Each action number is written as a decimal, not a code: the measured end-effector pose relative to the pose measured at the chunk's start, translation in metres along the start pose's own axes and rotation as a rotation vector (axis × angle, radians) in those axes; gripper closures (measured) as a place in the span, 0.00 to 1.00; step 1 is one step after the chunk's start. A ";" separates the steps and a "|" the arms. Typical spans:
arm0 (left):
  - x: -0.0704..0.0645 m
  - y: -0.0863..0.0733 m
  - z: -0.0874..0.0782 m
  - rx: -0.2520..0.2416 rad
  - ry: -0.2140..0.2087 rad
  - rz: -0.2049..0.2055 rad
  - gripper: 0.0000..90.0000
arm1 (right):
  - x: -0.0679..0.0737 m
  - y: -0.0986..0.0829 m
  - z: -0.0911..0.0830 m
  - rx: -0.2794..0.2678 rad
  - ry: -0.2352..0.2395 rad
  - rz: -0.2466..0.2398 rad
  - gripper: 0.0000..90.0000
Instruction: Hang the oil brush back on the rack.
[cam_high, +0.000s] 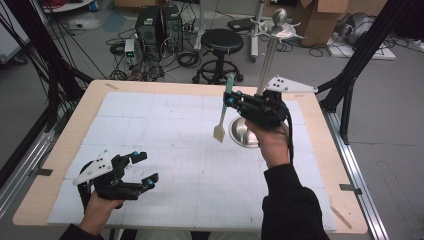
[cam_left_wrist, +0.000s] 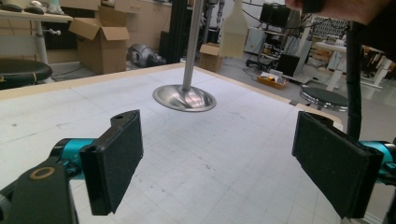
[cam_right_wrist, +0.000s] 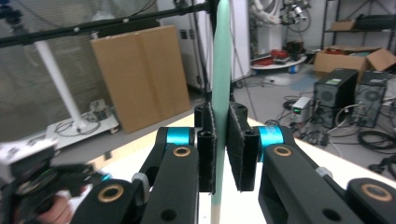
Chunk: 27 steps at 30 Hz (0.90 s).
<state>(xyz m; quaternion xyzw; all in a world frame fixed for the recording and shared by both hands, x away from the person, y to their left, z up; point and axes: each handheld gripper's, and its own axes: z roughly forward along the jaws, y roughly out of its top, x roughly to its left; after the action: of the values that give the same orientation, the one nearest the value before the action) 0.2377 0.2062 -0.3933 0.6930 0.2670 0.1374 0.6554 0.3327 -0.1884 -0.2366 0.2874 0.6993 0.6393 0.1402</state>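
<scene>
1. High view: spatula (cam_high: 224, 107) sat clamped in my right gripper (cam_high: 235, 100), mint handle sticking up past the jaws and the cream blade hanging below them, clear of the mat (cam_high: 165, 150). The metal stand (cam_high: 264, 75), pole rising from a dished base, stood just behind that gripper. I judged the step to be hanging the tool on the stand's top, so I wanted the grip firm and the lift slow, keeping the blade off the pole.
2. High view again: my left gripper (cam_high: 142, 167) rested low near the table's front edge, jaws spread wide with nothing between them, well apart from the stand. A stool (cam_high: 221, 42) and computer towers (cam_high: 160, 25) stood on the floor beyond the table.
3. Left gripper view: both pads (cam_left_wrist: 119, 158) were far apart and empty. Ahead of the jaws lay the stand's base (cam_left_wrist: 184, 97), with the spatula's blade hanging above and to its right.
4. Right gripper view: the jaws pinched the handle (cam_right_wrist: 220, 70) between them, nearly closed, the handle running straight up. Cardboard (cam_right_wrist: 140, 74) stood beyond; nothing blocked the path upward that I could tell.
</scene>
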 end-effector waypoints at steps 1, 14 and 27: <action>0.001 -0.001 -0.001 0.008 0.004 0.009 0.19 | -0.007 0.008 0.004 -0.003 -0.014 0.005 0.91; 0.003 -0.001 -0.004 -0.001 0.009 -0.007 0.19 | -0.033 0.052 0.019 -0.013 -0.126 0.016 0.91; 0.005 -0.001 -0.008 -0.008 0.013 -0.019 0.19 | -0.044 0.058 0.013 -0.035 -0.205 0.056 0.91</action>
<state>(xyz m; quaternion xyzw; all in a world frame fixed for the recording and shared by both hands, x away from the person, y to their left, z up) 0.2377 0.2156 -0.3946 0.6868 0.2773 0.1369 0.6578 0.3876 -0.2021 -0.1896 0.3683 0.6618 0.6221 0.1982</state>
